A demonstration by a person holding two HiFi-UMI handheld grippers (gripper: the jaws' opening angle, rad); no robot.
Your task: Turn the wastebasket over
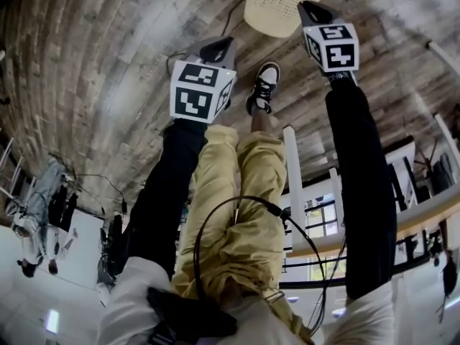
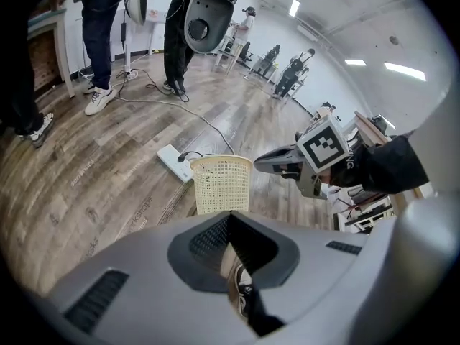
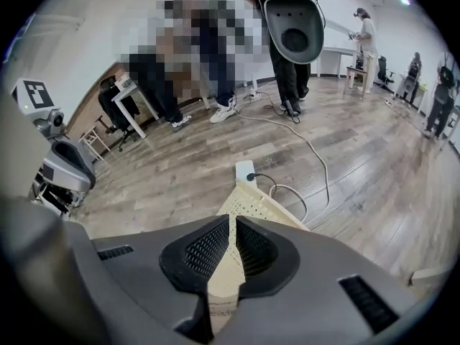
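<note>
Wood floor, both claws closing in on the wastebasket.

Head view: the plank floor point(image 1: 108, 49) is filling the frame, and the cream mesh wastebasket point(image 1: 277, 6) is standing on it just beyond the person's shoe point(image 1: 264, 86). The right gripper point(image 1: 310, 9) is pointing at its rim, and the left gripper point(image 1: 223, 45) is sitting short of it. Left gripper view: the wastebasket is standing upright, open end up, just beside a white power strip point(image 2: 175, 162). This claw's pads are meeting at the tips, with nothing between them. Right gripper view: the jaws are pinched to a thin slit, the wastebasket wall is showing close beyond them, and nothing is visibly gripped.
</note>
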